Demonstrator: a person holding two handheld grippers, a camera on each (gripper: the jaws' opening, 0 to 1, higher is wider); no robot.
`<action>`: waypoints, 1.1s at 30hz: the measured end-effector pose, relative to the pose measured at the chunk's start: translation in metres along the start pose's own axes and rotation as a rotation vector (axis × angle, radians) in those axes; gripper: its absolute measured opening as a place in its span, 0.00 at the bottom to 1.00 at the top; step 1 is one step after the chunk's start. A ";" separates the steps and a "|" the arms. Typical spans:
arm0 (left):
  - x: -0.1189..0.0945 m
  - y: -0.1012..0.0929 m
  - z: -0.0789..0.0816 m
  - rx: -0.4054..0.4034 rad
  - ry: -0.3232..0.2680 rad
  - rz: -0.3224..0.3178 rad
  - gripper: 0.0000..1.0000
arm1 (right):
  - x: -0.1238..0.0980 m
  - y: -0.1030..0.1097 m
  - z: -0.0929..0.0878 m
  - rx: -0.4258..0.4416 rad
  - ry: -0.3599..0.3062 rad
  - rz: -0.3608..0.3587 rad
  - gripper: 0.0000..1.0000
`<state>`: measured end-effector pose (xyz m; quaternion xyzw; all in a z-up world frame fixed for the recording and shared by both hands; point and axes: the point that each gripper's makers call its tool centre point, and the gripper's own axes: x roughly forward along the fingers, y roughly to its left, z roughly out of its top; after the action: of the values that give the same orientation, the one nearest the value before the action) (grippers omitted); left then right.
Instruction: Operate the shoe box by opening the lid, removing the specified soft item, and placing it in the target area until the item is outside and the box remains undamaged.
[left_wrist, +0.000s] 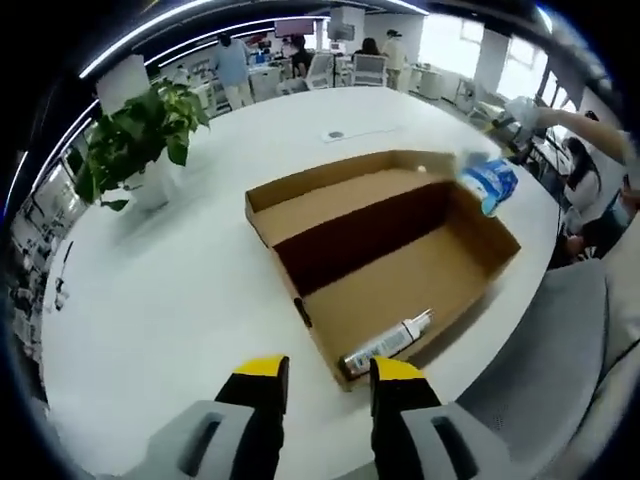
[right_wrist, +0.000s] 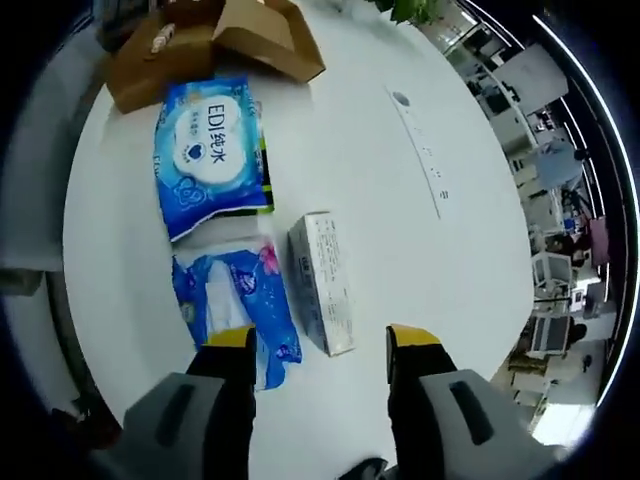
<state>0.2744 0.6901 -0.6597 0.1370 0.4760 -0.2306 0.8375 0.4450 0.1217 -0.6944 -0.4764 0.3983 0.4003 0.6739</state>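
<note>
1. Shoe box (left_wrist: 385, 255) open on worktop (left_wrist: 180, 290); tube (left_wrist: 388, 345) inside, near wall.
2. Soft packs out: wipes pack (right_wrist: 210, 155), tissue pack (right_wrist: 240, 310) beside carton (right_wrist: 322, 283).
3. Left gripper (left_wrist: 328, 375), right gripper (right_wrist: 320, 345) both spread apart, empty.
4. Tissue pack prob. light, squashy, slippery film; pinch mid-body.

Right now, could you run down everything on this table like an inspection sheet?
Surface: white table, round insert.
Job's things: shoe box open, a tube inside; blue wipes pack, second blue soft pack, small white carton outside.
Clutter: potted plant.
Grippers: left gripper open, empty; right gripper open above the carton.
Cables: nothing seen.
Surroundings: office desks, people in the background.
</note>
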 end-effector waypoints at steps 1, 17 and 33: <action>0.000 0.000 -0.001 0.028 0.011 -0.012 0.33 | -0.003 0.002 0.002 0.019 -0.012 -0.006 0.51; 0.010 -0.020 0.008 0.339 0.100 -0.173 0.35 | -0.074 0.052 0.051 0.318 -0.281 -0.046 0.71; 0.036 -0.032 0.014 0.558 0.195 -0.288 0.35 | -0.110 0.102 0.077 0.553 -0.507 -0.055 0.81</action>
<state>0.2842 0.6476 -0.6835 0.3140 0.4867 -0.4540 0.6771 0.3232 0.2015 -0.6085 -0.1729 0.2990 0.3646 0.8647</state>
